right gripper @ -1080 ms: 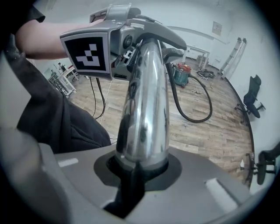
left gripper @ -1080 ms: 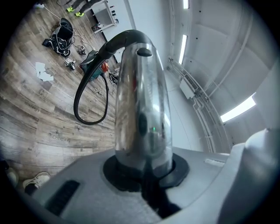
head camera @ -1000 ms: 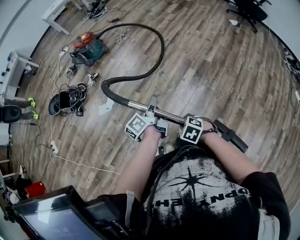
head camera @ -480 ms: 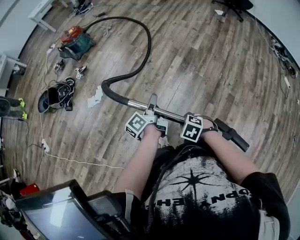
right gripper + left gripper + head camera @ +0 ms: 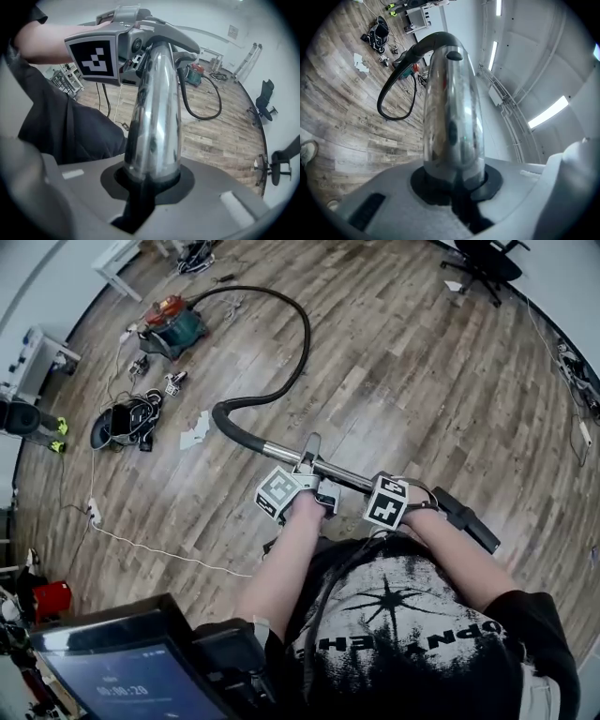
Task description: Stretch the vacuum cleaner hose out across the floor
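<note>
The left gripper (image 5: 309, 465) and the right gripper (image 5: 401, 491) are both clamping the shiny metal tube (image 5: 281, 452), the left one nearer to the hose end. The black hose (image 5: 302, 343) is leaving the tube's far end and lying away from the person in a wide loop on the wooden floor (image 5: 422, 381), reaching the red and green vacuum cleaner (image 5: 176, 326). It is looking flexible and not yet straight, so pulling away from the cleaner is probably needed.

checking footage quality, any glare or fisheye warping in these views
Head view: strong fisheye, floor planks curve toward the edges. Left gripper view: ceiling lights glare, chrome tube mirrors the room. Right gripper view: the tube bulges near the lens, corners black.
</note>
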`<state>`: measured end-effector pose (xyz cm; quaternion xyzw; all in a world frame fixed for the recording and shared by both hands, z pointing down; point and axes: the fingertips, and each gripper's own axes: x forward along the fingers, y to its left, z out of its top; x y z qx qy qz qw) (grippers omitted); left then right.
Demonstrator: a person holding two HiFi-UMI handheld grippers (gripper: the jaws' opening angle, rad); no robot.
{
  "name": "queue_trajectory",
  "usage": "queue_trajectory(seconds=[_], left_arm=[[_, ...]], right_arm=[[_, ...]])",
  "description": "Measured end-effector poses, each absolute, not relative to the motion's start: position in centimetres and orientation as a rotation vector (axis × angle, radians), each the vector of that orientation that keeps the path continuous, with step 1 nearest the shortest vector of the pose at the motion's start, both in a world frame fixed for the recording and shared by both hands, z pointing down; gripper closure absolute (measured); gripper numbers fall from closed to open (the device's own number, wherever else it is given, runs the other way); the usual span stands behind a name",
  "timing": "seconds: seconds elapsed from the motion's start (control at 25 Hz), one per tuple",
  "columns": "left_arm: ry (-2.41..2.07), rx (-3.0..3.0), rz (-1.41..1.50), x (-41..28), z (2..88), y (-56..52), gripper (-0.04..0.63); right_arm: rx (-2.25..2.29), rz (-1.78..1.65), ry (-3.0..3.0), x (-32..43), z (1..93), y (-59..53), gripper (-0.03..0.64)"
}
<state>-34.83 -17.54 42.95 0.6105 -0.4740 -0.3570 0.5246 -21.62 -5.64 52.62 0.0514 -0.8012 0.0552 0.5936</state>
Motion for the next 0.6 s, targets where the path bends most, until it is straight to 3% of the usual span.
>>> queue_trajectory(seconds=[0.28,0.6], left_arm=[[-1.195,1.426,-0.83,-26.0,45.0,-13.4,0.549],[-1.256,1.415,-0.746,-24.6,44.6,-10.5,0.549]], right_arm=[[0.052,0.148,-1.888,-12.6,54.5,-1.5,0.546],[-0.009,0.226,-1.951,-12.0,54.3,2.1,0.545]])
